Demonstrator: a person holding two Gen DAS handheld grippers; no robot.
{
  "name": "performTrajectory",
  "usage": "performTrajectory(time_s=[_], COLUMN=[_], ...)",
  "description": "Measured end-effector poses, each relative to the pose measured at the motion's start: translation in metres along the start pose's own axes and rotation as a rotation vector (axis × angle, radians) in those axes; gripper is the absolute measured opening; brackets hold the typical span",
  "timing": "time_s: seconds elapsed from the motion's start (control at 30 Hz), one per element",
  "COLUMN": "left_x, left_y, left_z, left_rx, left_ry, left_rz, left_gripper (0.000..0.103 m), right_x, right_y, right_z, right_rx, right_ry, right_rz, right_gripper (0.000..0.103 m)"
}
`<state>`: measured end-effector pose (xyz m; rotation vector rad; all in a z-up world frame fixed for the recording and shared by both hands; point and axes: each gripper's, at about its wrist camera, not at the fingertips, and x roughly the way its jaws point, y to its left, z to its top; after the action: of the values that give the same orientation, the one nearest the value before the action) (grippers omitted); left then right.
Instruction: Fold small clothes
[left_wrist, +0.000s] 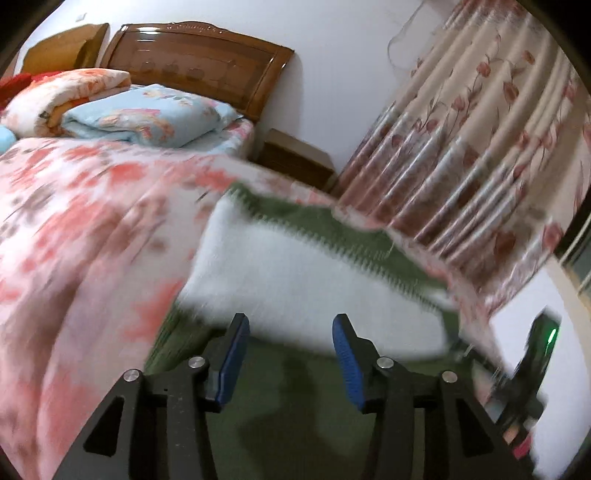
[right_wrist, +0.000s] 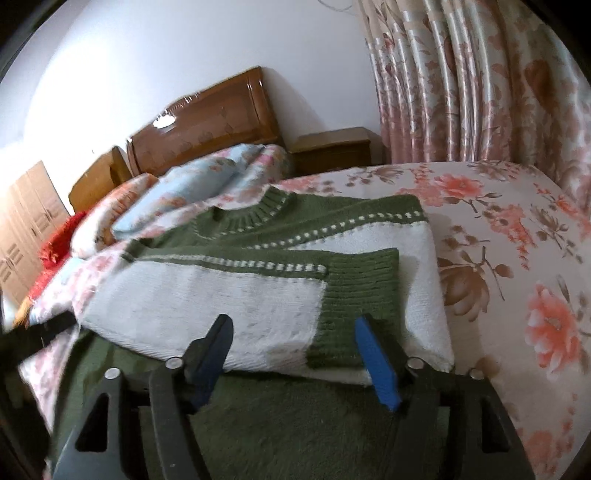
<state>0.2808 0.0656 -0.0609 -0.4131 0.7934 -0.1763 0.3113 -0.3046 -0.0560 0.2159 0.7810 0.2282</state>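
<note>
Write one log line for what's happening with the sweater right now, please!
sweater: on bed, sleeve folded across | left gripper: open, holds nothing | right gripper: open at hem

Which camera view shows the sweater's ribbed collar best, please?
The right wrist view: the collar of the sweater is sharp and unobstructed there. The left wrist view shows only blurred white and green knit, no collar discernible.
</note>
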Motion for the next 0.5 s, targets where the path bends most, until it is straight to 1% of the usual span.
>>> performTrajectory(time_s=[0.07,0.13,0.17,0.2,0.23,0.27,0.3,0.33,0.37,0.4,0.43,0.47,0.5], left_x=[-0.007,-0.012,-0.011,-0.005,-0.002,-0.004,-0.004,-0.007,-0.009,-0.011,-0.013,-0.017,-0.017], left_y=[0.008,0.013,0.013,0.013,0.013,0.009,0.004,0.003,0.001,0.001,0.003,0.007,0.008], left_z=[-0.015,-0.022,-0.023,-0.026,-0.029,-0.033,-0.039,-0.045,-0.05,-0.053,-0.055,-0.056,-0.058], left_rx=[0.027,0.039,0.044,0.066,0.092,0.149,0.226,0.273,0.313,0.333,0.34,0.35,0.356], left_ry=[0.04,0.056,0.071,0.11,0.131,0.114,0.114,0.114,0.124,0.129,0.133,0.134,0.134], left_rz=[0.032,0.053,0.058,0.09,0.12,0.139,0.175,0.202,0.236,0.259,0.262,0.251,0.245], left_gripper=[0.048,0.048,0.048,0.048,0.047,0.047,0.047,0.047,0.047,0.05,0.05,0.05,0.05], right_x=[-0.016,-0.025,-0.027,-0.026,-0.024,-0.029,-0.033,-0.038,-0.047,-0.051,-0.055,-0.062,-0.067], right_y=[0.009,0.019,0.031,0.039,0.044,0.049,0.052,0.051,0.046,0.041,0.035,0.031,0.024], right_z=[-0.01,-0.021,-0.033,-0.042,-0.053,-0.061,-0.069,-0.076,-0.082,-0.084,-0.087,-0.094,-0.098], right_rx=[0.011,0.002,-0.04,-0.078,-0.116,-0.162,-0.208,-0.241,-0.246,-0.237,-0.251,-0.307,-0.288], right_ry=[0.027,0.06,0.108,0.157,0.209,0.2,0.202,0.224,0.232,0.256,0.291,0.312,0.329], right_rz=[-0.016,0.002,-0.012,-0.049,-0.092,-0.12,-0.146,-0.165,-0.13,-0.111,-0.122,-0.172,-0.163], right_gripper=[0.103,0.103,0.103,0.103,0.103,0.103,0.103,0.103,0.103,0.103,0.103,0.103,0.103])
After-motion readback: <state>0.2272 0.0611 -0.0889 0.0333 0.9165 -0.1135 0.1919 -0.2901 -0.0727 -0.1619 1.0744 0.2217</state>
